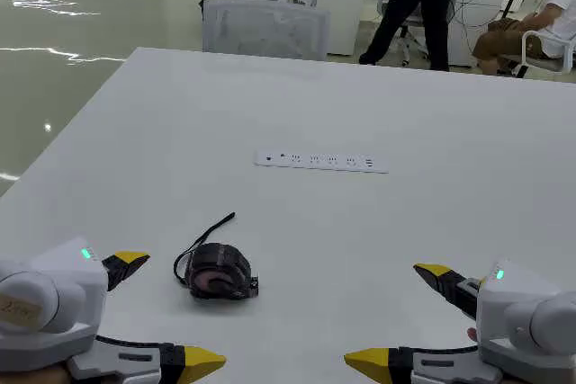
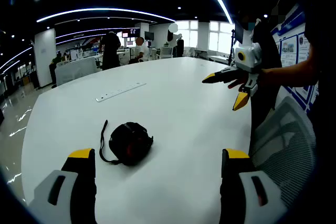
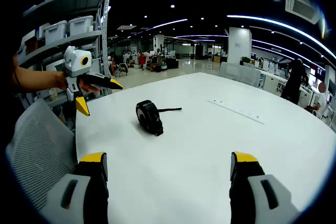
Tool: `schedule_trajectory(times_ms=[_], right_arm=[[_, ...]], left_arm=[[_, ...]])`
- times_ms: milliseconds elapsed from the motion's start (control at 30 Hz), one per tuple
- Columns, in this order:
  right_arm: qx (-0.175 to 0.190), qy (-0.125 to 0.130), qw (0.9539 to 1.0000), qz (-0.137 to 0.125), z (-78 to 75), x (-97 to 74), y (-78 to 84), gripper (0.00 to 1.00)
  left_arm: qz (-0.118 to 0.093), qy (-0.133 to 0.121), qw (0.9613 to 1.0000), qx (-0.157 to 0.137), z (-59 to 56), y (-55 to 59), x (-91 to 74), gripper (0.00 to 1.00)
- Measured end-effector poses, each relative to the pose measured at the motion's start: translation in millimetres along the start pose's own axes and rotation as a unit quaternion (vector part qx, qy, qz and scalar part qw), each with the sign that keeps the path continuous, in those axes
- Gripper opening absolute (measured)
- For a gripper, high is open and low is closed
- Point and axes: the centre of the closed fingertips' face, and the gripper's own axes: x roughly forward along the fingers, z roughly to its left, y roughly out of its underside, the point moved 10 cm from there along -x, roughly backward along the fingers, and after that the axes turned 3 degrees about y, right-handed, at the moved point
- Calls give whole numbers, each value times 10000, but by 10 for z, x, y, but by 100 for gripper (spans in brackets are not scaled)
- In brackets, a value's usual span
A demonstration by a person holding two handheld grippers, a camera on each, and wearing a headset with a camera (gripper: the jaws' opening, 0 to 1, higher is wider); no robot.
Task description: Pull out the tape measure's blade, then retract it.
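L tongs (image 1: 171, 312) at near-left edge of head view, yellow-tipped jaws spread wide, nothing between them. R tongs (image 1: 391, 315) at near-right, also spread wide and holding nothing. Both hover low over the white tabletop (image 1: 450, 123), well apart from each other.

Tape (image 1: 219, 271) lies on the tabletop between the two tongs, closer to the L pair and just beyond its tips, touching neither. Dark case on its side w/ a round reddish face up. Black strap (image 1: 209, 227) runs from the case toward the far side and lies flat on the surface. In left gripper view the tape sits ahead, nearer the left jaw, w/ the R tongs off to the far right in a hand. In right gripper view it's ahead-left, w/ the L tongs beyond it at the left edge.

Farther on, mid-tabletop: white power strip (image 1: 321, 161), well apart from the tape. Past the far edge, a grey mesh chair (image 1: 263, 29). Beyond that, a person standing in dark clothes (image 1: 418, 6) by white desks, and another seated (image 1: 531, 29) at far right.
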Motion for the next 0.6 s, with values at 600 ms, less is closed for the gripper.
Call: schedule_trajectory(times_ms=[600], right_arm=[[-57, -32, 10000, 22, -15, 12, -17, 100]], left_arm=[[-24, -24, 10000, 28, 0, -18, -2, 99]])
